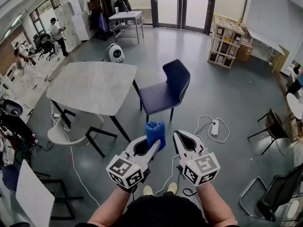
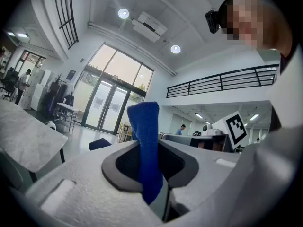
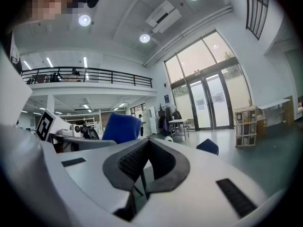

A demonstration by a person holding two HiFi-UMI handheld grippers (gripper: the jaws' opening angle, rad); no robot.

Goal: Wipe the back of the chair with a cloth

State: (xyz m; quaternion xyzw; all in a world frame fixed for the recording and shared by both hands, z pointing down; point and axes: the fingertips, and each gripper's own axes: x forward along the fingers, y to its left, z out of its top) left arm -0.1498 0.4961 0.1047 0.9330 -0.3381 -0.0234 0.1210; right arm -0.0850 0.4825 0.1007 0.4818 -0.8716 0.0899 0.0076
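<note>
A dark blue chair (image 1: 166,91) stands on the floor ahead of me, beside a grey table (image 1: 92,86); its backrest (image 1: 179,77) faces right. In the head view my left gripper (image 1: 152,144) is held level in front of my body, shut on a blue cloth (image 1: 155,133) that sticks up from its jaws. The cloth (image 2: 146,145) fills the jaw gap in the left gripper view, with the chair (image 2: 100,144) small beyond it. To its right, my right gripper (image 1: 181,140) is shut and empty. The right gripper view shows the cloth (image 3: 122,127) at left and the chair (image 3: 208,146) far off.
A white chair (image 1: 78,126) sits under the table's near side. A white power strip (image 1: 215,127) and cables lie on the floor right of the blue chair. Black chairs (image 1: 273,126) stand at the right, a wooden crate (image 1: 225,41) near the glass doors. People stand far left.
</note>
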